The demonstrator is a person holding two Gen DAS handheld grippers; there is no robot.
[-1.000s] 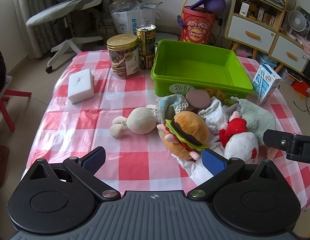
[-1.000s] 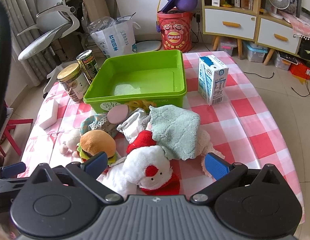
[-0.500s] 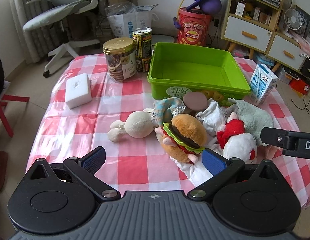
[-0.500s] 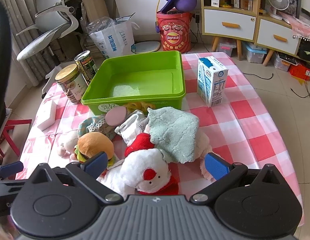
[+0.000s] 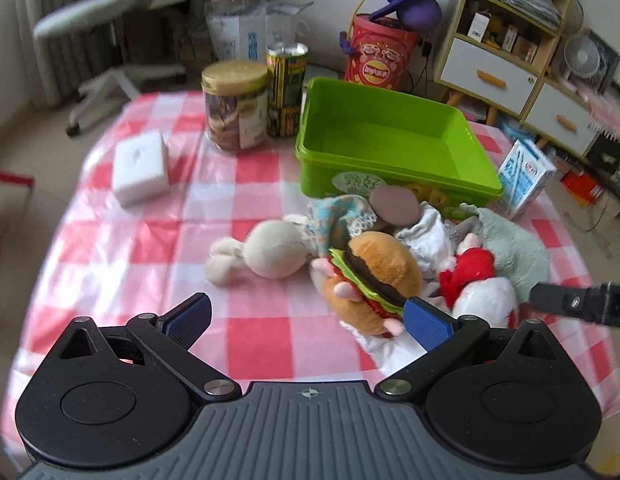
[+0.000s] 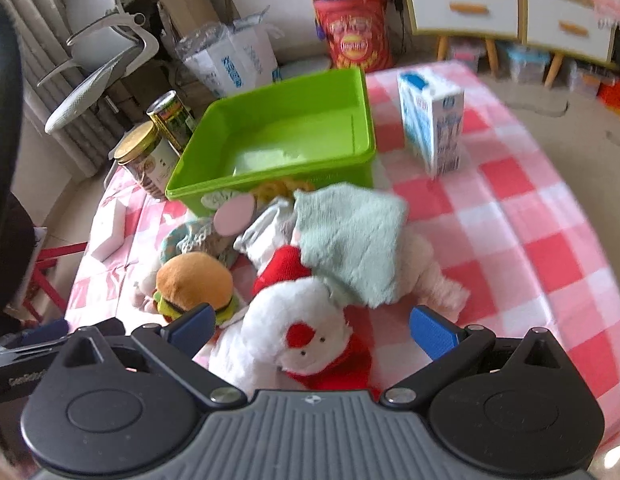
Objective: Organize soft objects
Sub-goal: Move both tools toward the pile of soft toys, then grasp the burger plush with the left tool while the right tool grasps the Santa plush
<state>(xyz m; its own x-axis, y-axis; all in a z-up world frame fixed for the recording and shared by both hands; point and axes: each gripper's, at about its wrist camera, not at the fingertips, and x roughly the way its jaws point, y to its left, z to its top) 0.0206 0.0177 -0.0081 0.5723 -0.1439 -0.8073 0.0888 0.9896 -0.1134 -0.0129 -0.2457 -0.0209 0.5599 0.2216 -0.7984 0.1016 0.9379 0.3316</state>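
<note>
A pile of soft toys lies in front of an empty green bin. It holds a plush burger, a cream rabbit doll, a white and red snowman plush and a pale green cloth. My left gripper is open, low over the checked cloth, its right fingertip touching or just in front of the burger. My right gripper is open with the snowman plush between its fingers.
On the table also stand a cookie jar, a green can, a white box and a milk carton. An office chair, a red snack bucket and a drawer cabinet stand beyond it.
Both grippers have moved forward and down toward the toy pile. The right one has come in around the snowman plush and turned left. Both stay open.
</note>
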